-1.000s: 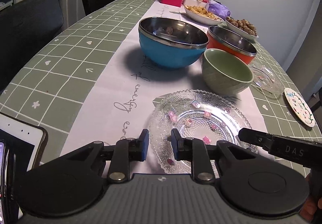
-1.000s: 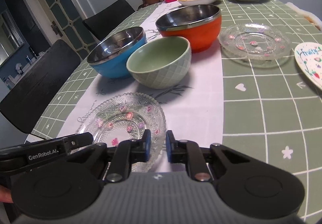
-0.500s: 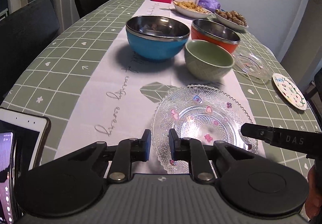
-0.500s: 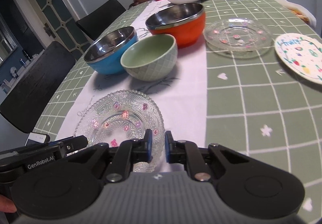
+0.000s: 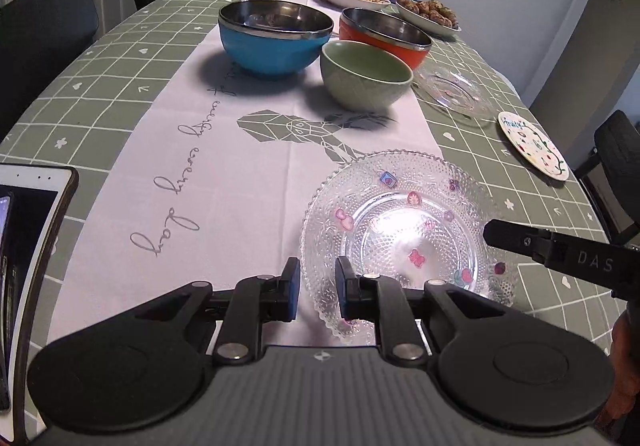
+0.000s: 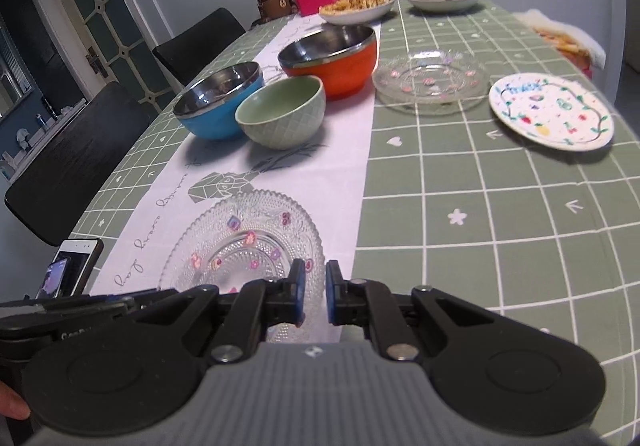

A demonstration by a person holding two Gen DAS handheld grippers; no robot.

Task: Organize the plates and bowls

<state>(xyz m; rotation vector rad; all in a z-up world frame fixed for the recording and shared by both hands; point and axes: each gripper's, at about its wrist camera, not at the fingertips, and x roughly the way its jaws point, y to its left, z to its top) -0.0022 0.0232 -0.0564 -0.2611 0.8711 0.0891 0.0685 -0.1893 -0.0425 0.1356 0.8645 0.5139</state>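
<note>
Bowls: three (blue, orange, green)
Glass plates: two
Painted plate: one
Left tool: slightly apart, empty
Right tool: slightly apart, empty

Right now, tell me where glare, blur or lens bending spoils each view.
Left wrist view: a white glare patch washes out the centre of the near glass plate; the table edge bows from the fisheye.
Right wrist view: the painted plate is soft; no strong glare there.

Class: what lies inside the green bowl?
The green bowl shows only bare glazed wall inside; its near rim hides the bottom, so contents there cannot be ruled out.
</note>
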